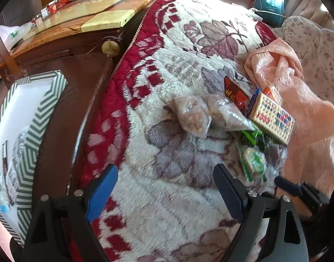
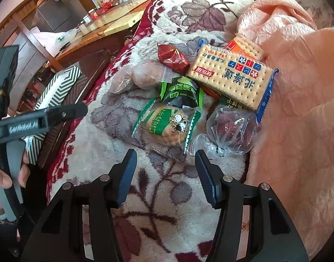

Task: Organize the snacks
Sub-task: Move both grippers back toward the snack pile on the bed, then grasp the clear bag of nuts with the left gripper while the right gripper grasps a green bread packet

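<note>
At the far left a striped box point(image 1: 39, 118) sits open beside the bed, likely meant for the snacks, with a few packets already in it. The left gripper point(image 1: 164, 194) hovers over the blanket point(image 1: 167, 43), fingers wide apart and empty. To the right, the right gripper point(image 2: 166, 179), fingers partly apart and empty, points at the biscuit point(image 2: 167, 124) in the snack pile point(image 2: 210, 83), probably next.

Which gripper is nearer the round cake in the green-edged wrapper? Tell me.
Right. The right gripper hangs open just short of the round cake, which lies straight ahead. The left gripper is open over bare blanket, the cake off to its side.
</note>
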`<action>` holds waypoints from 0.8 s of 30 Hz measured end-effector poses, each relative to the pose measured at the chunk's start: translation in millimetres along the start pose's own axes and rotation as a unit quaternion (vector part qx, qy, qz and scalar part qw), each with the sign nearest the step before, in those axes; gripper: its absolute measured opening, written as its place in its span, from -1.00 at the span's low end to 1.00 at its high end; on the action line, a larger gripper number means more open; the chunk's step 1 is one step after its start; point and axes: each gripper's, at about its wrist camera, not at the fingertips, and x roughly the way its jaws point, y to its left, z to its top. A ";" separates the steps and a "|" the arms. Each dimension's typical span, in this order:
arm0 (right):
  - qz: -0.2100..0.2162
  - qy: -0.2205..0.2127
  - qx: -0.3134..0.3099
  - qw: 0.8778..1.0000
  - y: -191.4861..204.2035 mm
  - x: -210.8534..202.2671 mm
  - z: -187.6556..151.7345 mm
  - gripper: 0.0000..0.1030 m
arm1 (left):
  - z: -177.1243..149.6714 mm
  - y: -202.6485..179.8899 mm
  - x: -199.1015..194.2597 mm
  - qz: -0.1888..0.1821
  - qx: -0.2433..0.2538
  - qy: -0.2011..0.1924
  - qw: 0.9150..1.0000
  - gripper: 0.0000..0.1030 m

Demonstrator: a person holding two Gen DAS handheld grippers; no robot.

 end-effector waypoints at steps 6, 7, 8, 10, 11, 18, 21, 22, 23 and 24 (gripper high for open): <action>0.004 0.000 -0.002 1.000 -3.5 2.0 -0.1 0.08 | 21.2 -14.6 12.0 -0.016 -0.006 0.009 1.000 0.82; 0.004 -0.001 -0.003 1.000 -3.4 1.9 -0.1 0.08 | 25.2 -16.9 14.7 -0.016 -0.007 0.009 1.000 0.82; 0.005 -0.001 -0.004 1.000 -4.0 1.6 0.1 0.08 | 29.0 -19.1 17.7 -0.016 -0.008 0.011 1.000 0.82; 0.006 0.000 -0.005 1.000 -5.4 2.2 -0.1 0.08 | 34.9 -22.7 24.9 -0.018 -0.010 0.015 1.000 0.83; 0.007 0.000 -0.004 1.000 -6.2 2.1 -0.4 0.08 | 38.1 -24.5 29.1 -0.020 -0.012 0.019 1.000 0.83; 0.022 0.000 0.004 1.000 -13.2 3.2 -0.2 0.08 | 57.0 -40.6 57.4 -0.030 -0.023 0.038 0.999 0.83; 0.021 0.000 0.002 1.000 -13.7 4.5 1.0 0.08 | 60.8 -49.6 69.7 -0.031 -0.016 0.050 0.998 0.83; 0.020 0.000 0.001 1.000 -14.0 4.9 2.1 0.08 | 61.4 -51.8 74.2 -0.029 -0.014 0.054 0.998 0.83; 0.020 0.000 -0.001 1.000 -13.2 5.4 3.1 0.08 | 61.8 -53.3 78.1 -0.027 -0.014 0.058 0.998 0.83; 0.018 0.000 -0.003 1.000 -12.5 5.9 4.3 0.08 | 62.0 -54.2 81.7 -0.027 -0.016 0.061 0.998 0.83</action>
